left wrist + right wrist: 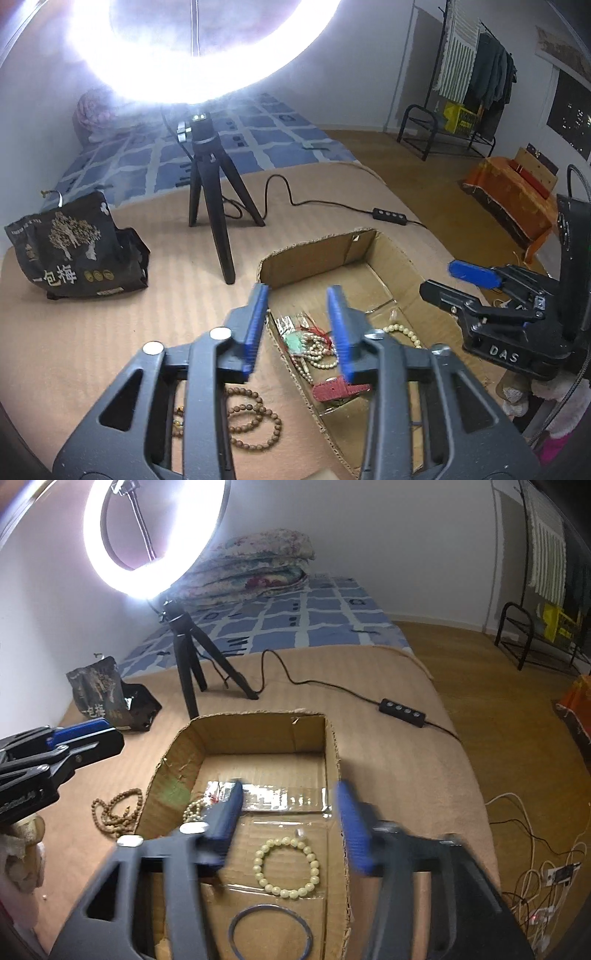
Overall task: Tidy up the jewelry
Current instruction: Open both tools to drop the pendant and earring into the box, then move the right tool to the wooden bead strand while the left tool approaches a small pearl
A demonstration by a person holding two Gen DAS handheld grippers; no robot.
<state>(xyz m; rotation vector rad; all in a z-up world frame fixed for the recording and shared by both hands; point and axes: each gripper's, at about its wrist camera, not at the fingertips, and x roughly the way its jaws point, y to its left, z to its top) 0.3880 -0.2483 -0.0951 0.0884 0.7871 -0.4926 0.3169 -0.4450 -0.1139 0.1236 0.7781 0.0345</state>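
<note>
An open cardboard box [384, 258] [332, 746] lies on the tan bed cover. In it are a cream bead bracelet [286, 866], a thin blue bangle [269, 932], a pile of pale beads with a green pendant [308, 345] and a red pouch [338, 391]. A brown wooden bead string [253, 417] [118, 810] lies outside the box's left wall. My left gripper [299, 332] is open and empty above that wall. My right gripper [291, 823] is open and empty over the cream bracelet; it also shows in the left wrist view [458, 280].
A ring light on a black tripod [210, 184] [188, 653] stands behind the box, its cable and switch [389, 215] [402, 709] trailing right. A black snack bag [74, 247] [103, 698] sits at the left. Cables [535, 867] lie on the floor right.
</note>
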